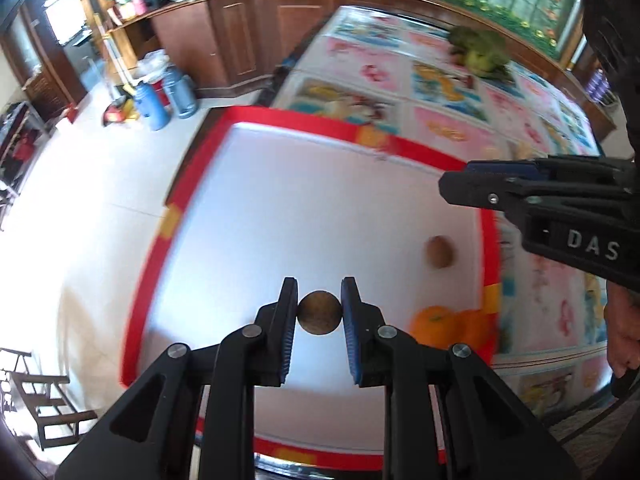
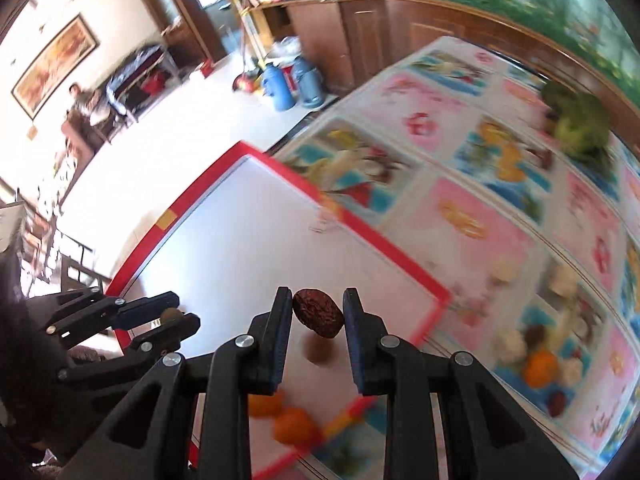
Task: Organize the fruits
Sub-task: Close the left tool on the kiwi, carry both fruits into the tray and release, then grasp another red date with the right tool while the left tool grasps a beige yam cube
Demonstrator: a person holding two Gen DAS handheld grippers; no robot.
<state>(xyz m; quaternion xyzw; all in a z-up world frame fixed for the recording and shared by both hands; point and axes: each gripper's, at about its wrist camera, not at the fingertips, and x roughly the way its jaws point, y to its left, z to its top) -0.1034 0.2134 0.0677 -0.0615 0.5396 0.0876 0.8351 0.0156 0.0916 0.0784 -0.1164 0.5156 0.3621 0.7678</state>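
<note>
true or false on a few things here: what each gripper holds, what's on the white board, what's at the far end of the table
1. The left gripper holds a round brown fruit. True.
2. The right gripper is empty. False: its jaws hold a wrinkled red date.
3. Oranges lie on the white board. True.
4. The board has a blue border. False: it is red.
5. A green leafy bunch sits at the table's far end. True.
</note>
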